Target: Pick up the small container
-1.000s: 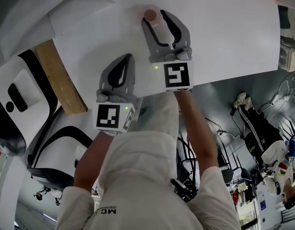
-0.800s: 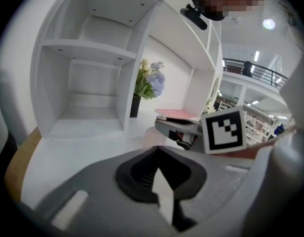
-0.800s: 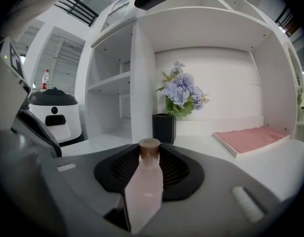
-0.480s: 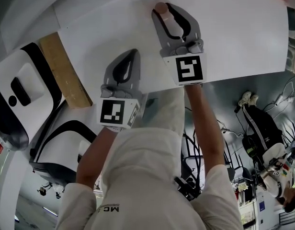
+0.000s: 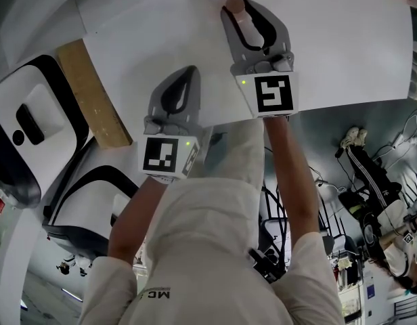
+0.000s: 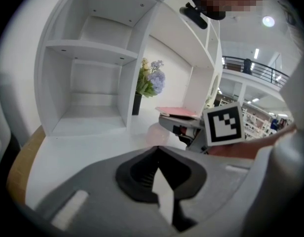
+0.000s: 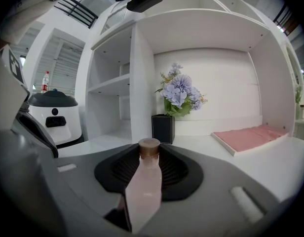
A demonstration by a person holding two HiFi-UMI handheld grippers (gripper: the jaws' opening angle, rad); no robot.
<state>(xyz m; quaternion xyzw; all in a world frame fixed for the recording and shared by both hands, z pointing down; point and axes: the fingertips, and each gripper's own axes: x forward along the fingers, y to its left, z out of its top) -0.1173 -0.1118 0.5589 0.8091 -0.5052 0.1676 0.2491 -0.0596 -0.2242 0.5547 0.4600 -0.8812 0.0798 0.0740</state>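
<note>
Lift straight up and slowly, right gripper (image 5: 246, 11) pinching the small pink bottle (image 7: 143, 191) upright on the white table (image 5: 344, 53), brown cap (image 7: 149, 147) level, left gripper (image 5: 183, 74) pressed together, empty, parked aside.

Shelf divider (image 7: 142, 83), flower vase (image 7: 163, 128) block ahead; tabletop (image 5: 344, 53) free rightward.

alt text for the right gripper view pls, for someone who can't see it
The right gripper is shut on a small pale pink bottle, its brown cap out by the jaw tips. Behind stands a white shelf unit with a black vase of blue and purple flowers and a pink mat; a white appliance with a dark lid sits at far left.
</note>
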